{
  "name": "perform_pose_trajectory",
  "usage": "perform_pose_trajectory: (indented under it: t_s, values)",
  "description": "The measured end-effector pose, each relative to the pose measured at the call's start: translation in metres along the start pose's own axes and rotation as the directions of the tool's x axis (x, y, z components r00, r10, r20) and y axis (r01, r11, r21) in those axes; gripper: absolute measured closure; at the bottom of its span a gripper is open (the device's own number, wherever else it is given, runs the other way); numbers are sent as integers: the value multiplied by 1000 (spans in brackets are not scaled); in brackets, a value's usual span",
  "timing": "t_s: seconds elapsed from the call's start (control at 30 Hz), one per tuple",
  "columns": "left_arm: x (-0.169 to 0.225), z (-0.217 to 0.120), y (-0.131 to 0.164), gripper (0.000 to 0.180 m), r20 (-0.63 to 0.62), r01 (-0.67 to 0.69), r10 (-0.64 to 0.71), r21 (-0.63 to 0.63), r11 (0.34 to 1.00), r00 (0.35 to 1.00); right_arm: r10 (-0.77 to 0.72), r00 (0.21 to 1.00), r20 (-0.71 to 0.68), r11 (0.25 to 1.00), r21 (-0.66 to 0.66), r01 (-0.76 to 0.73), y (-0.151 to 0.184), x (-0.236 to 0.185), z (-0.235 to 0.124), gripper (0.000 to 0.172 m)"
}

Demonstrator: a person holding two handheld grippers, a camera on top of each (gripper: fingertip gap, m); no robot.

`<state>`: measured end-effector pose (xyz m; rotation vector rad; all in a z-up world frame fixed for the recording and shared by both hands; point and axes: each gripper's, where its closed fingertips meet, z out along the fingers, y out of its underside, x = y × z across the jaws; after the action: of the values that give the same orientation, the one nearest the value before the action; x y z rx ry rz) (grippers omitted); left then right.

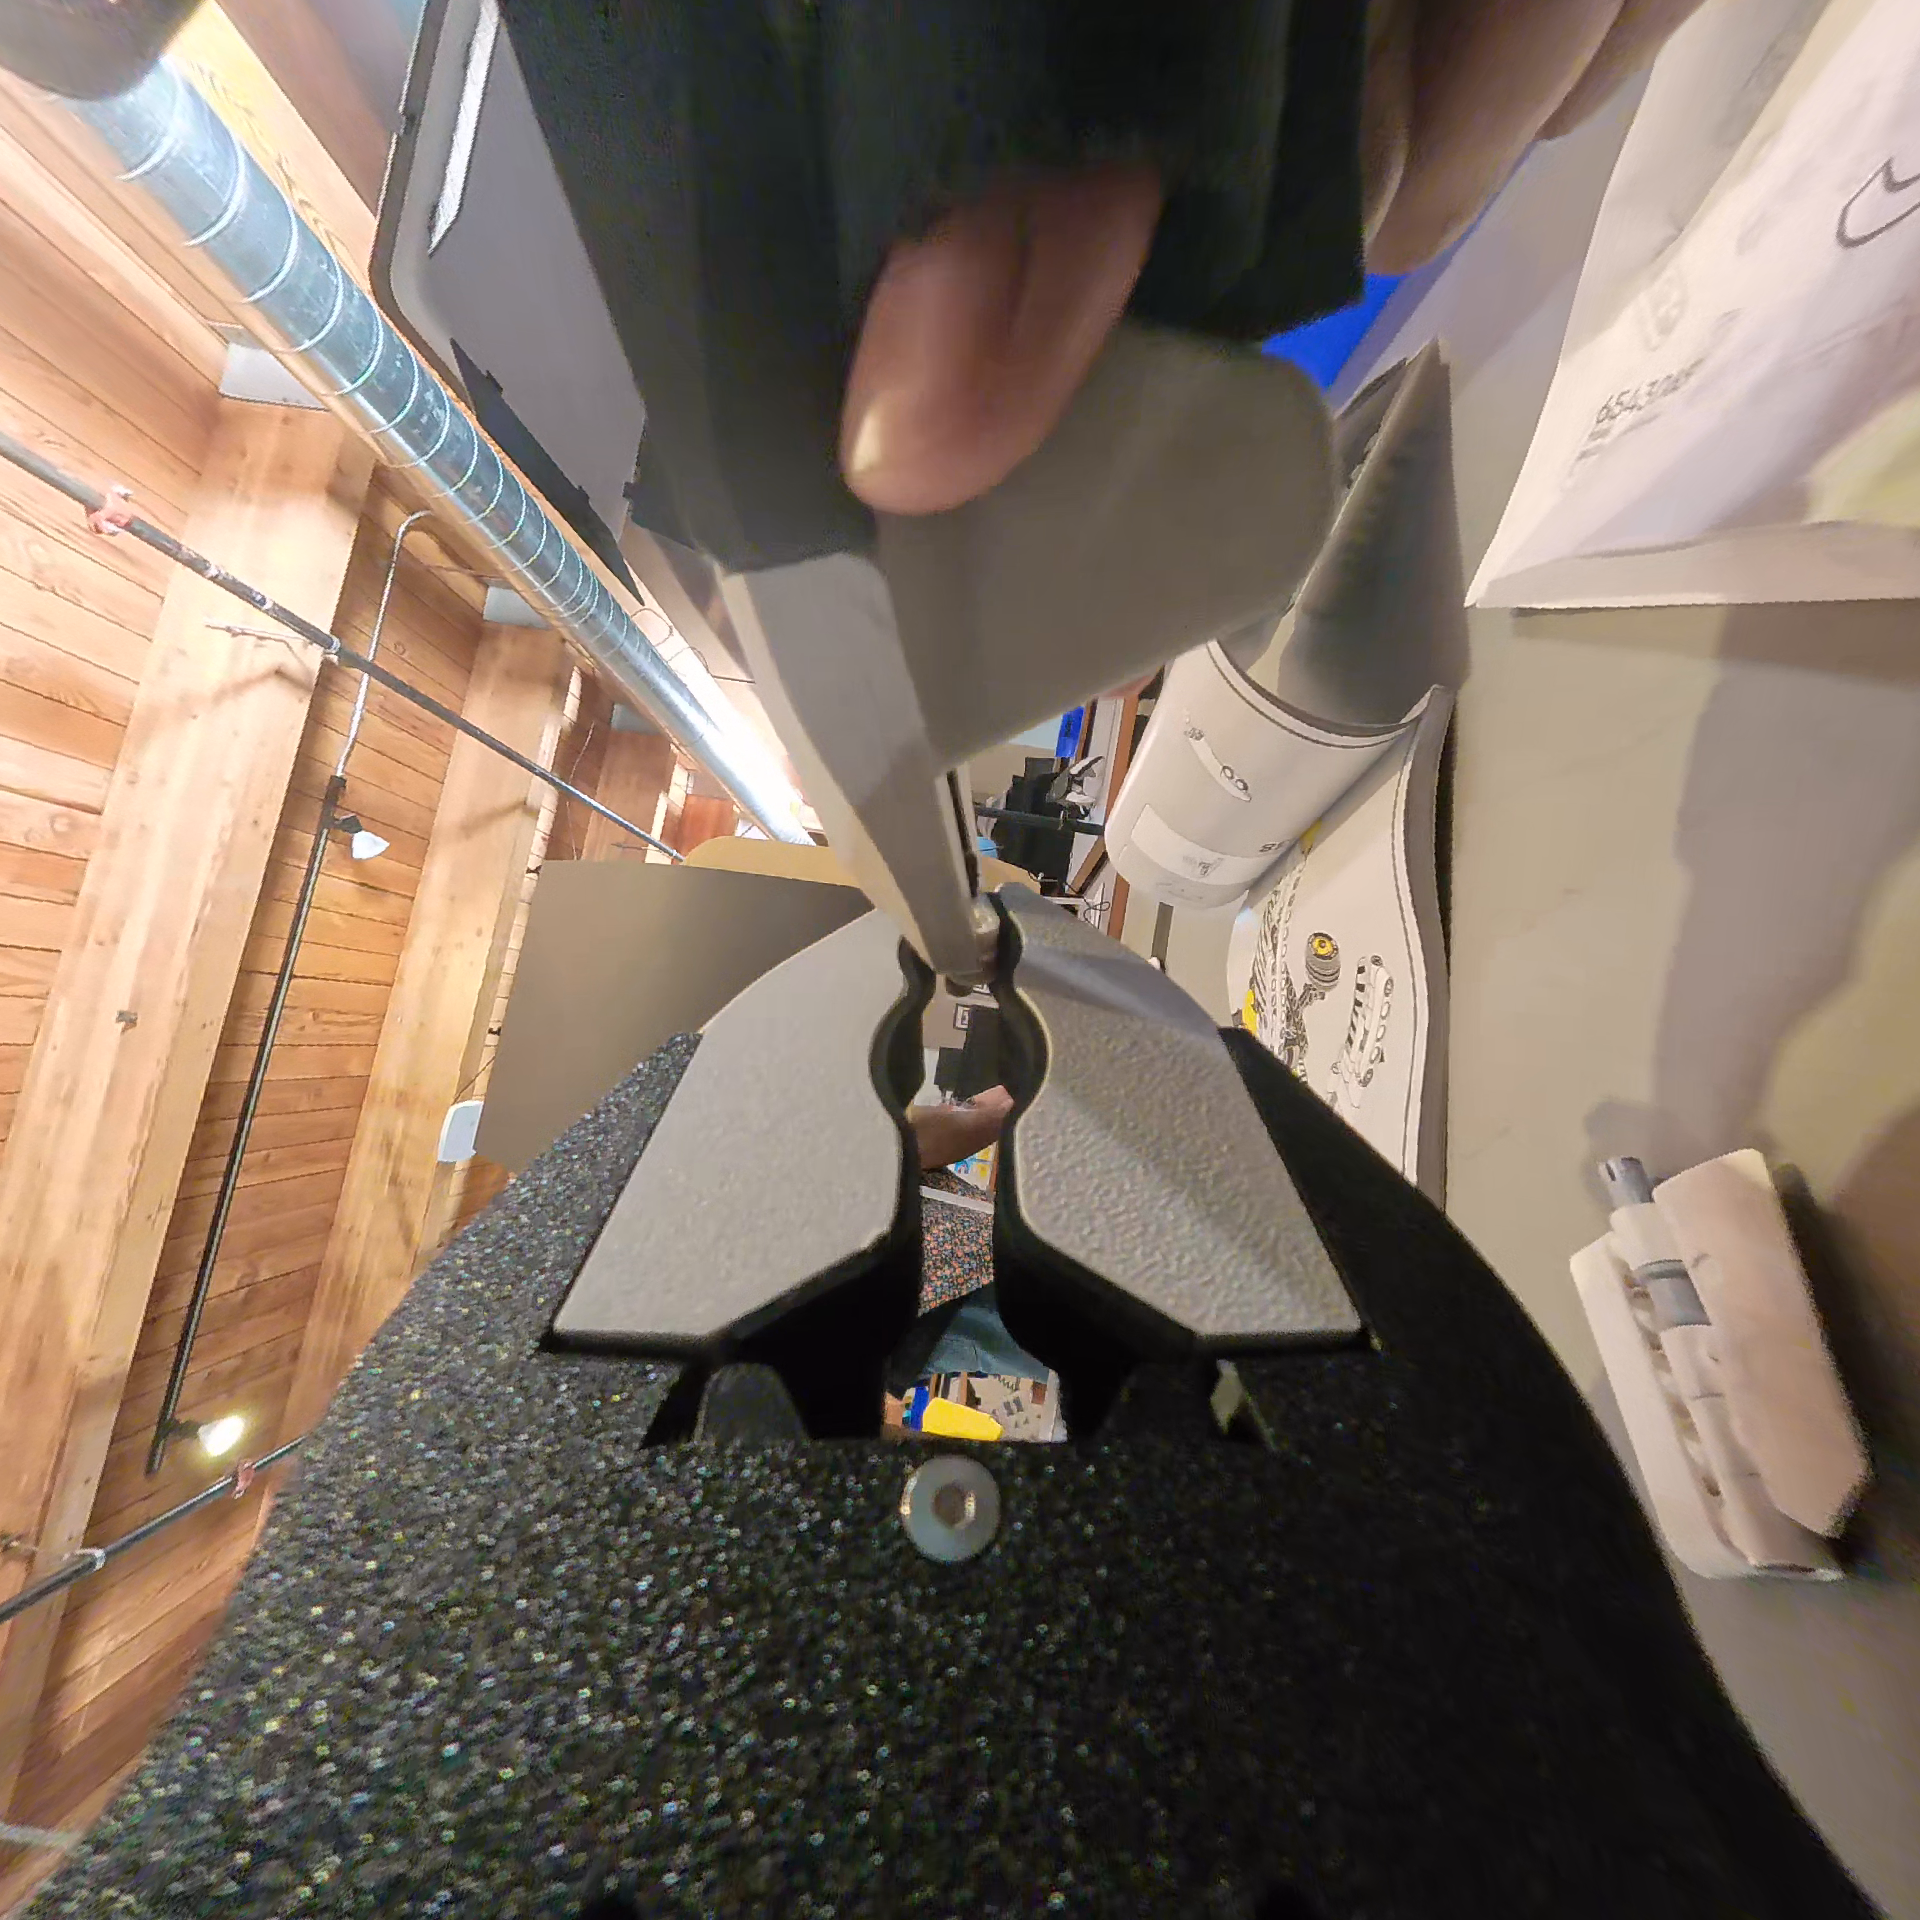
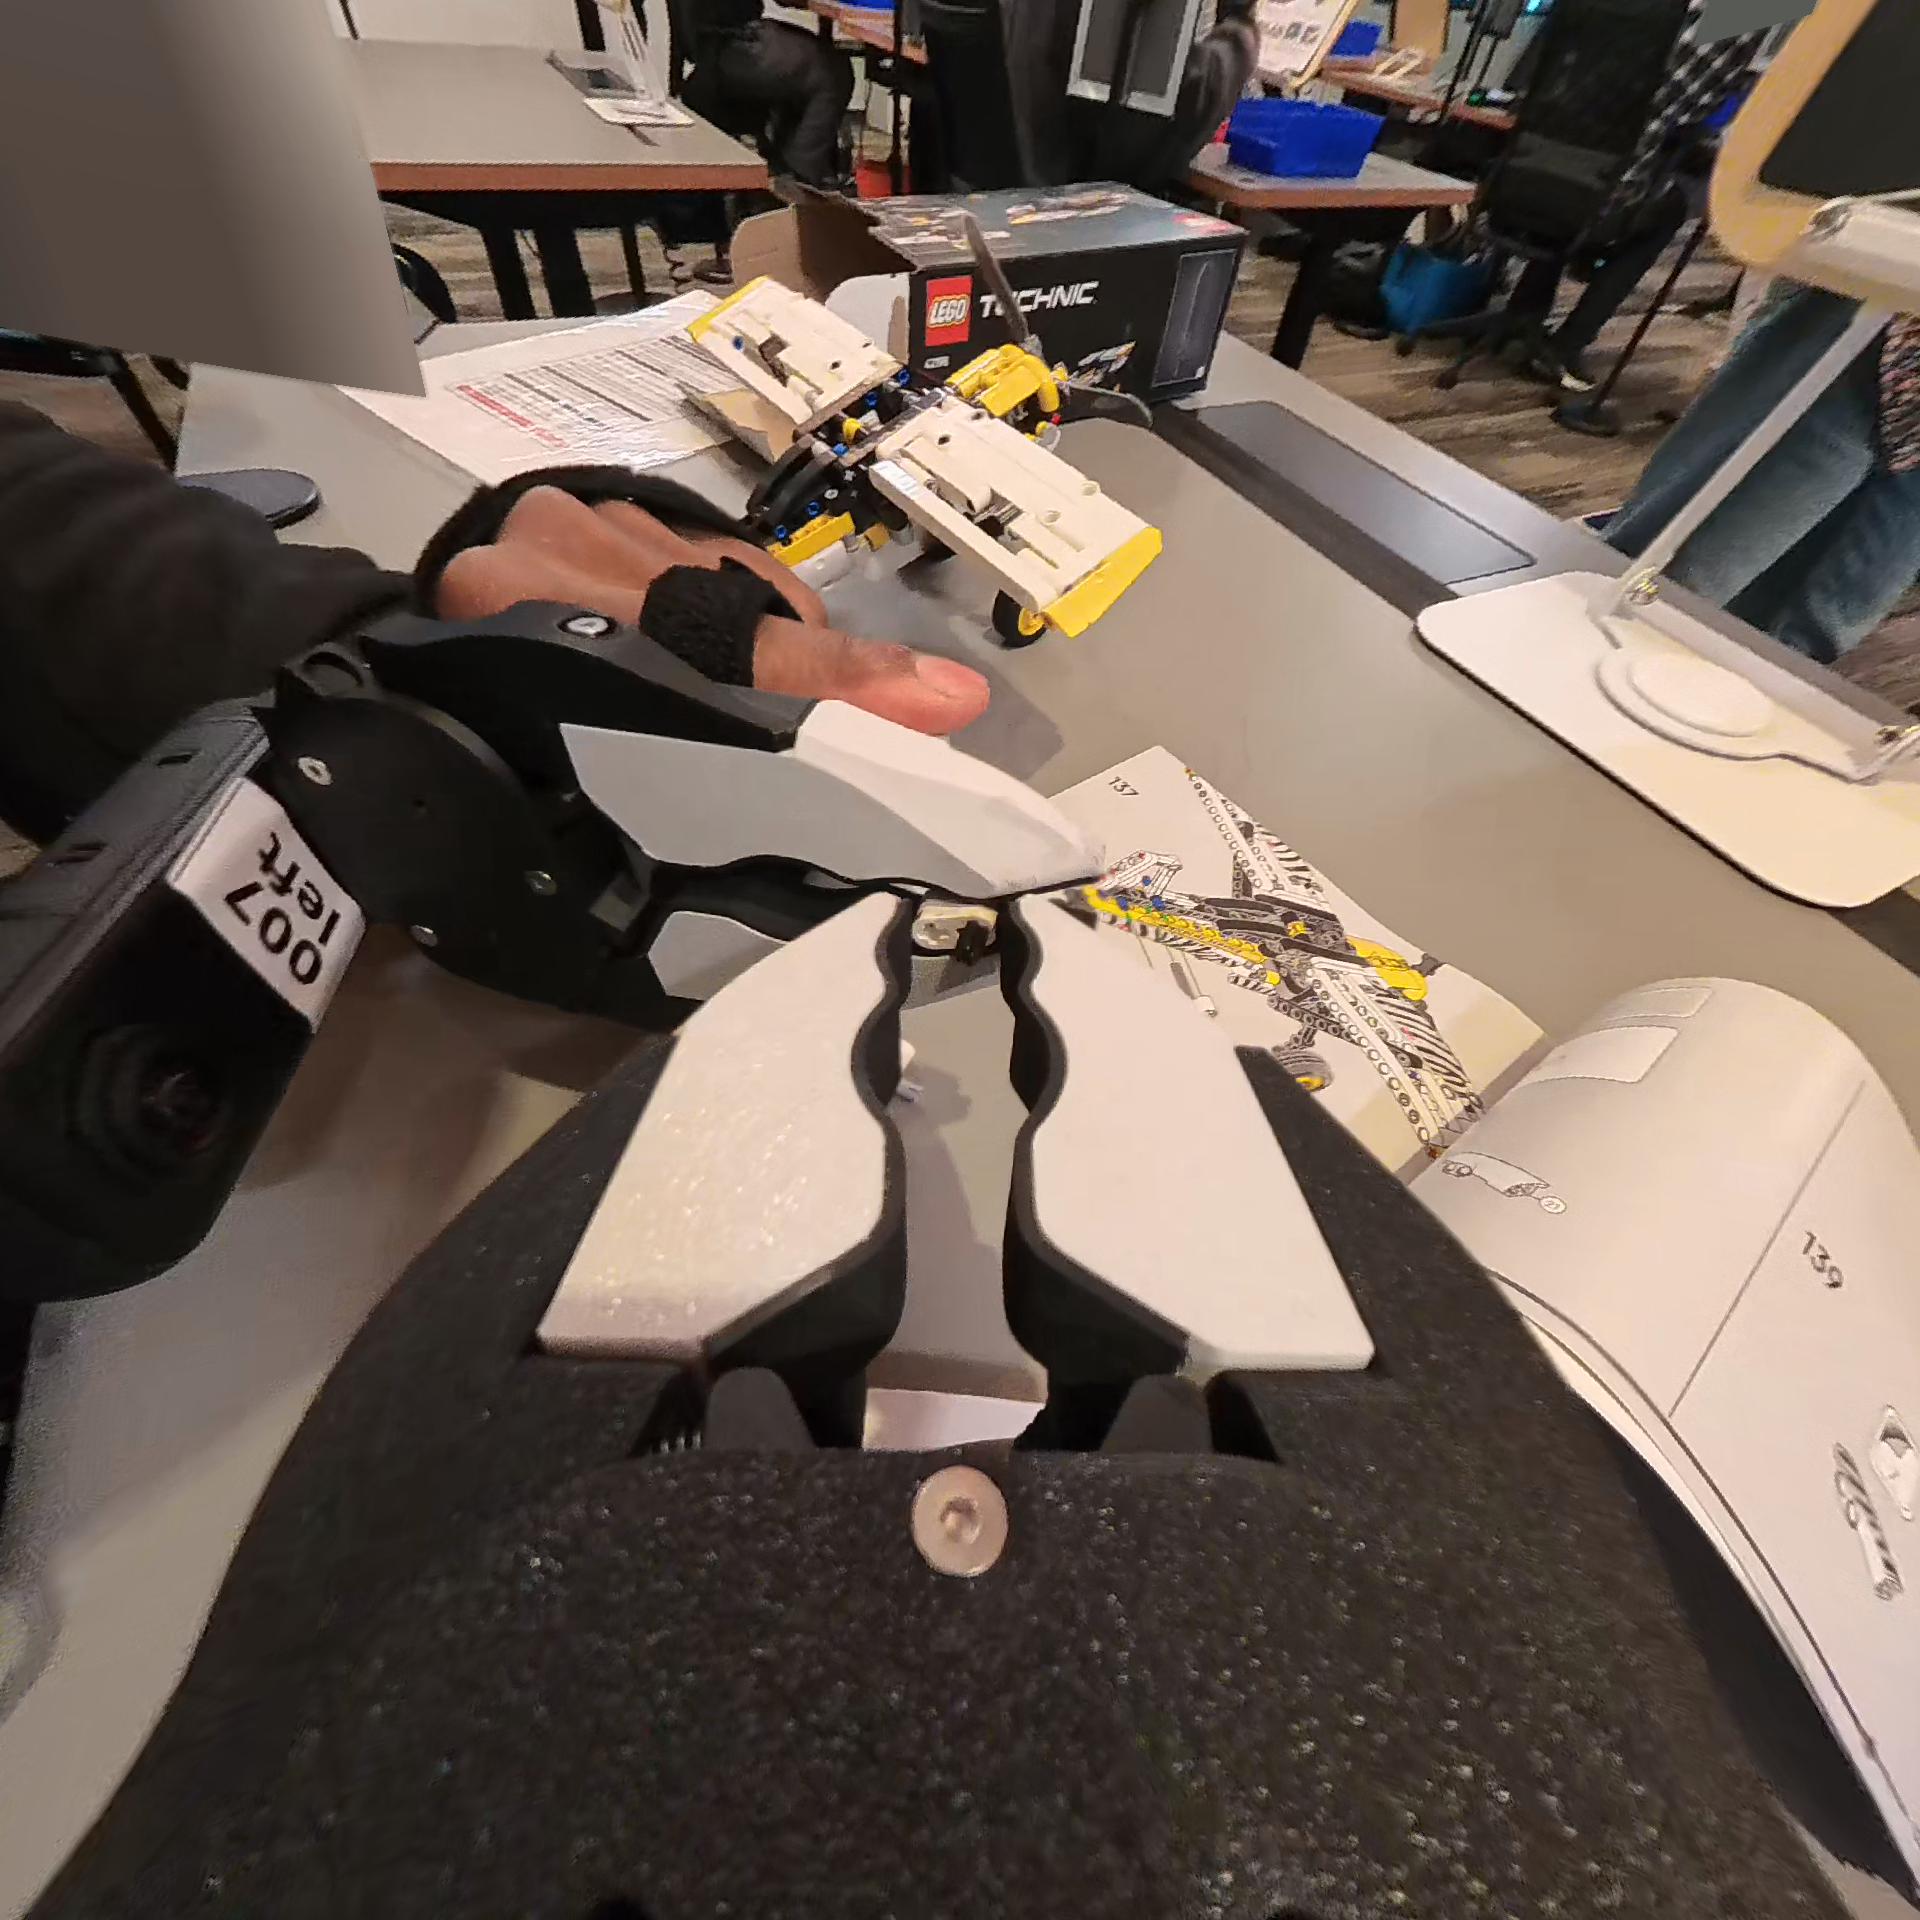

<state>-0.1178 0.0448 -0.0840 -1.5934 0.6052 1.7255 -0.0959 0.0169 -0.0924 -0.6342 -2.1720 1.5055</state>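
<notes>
White toy-brick piece (image 2: 951, 925) with black pin

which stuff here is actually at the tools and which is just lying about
At the tools: small white piece, pinched by right tool; left tool closed at it too.
Lying about: yellow-white model, open booklet, box, printed sheet.

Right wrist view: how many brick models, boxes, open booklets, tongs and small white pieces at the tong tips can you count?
Brick model: 1
Box: 1
Open booklet: 1
Tongs: 2, left tongs and right tongs
Small white piece: 1
Total: 6
</notes>
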Motion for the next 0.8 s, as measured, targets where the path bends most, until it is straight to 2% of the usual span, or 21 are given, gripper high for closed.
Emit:
perform_pose_trajectory:
  t_s: [0.17,0.47,0.8]
  values:
    - [-3,0,0,171,19,3,-3,15,1000,1000,-2,1000,-2,1000,29,2,-2,0,-3,157]
    - [-4,3,5,163,36,-18,18,5,1000,999,134,989,68,989,52,-137,-3,3,-4,157]
    - [-3,4,1,160,62,-62,61,20,998,996,146,987,73,988,43,-150,-5,1,-4,157]
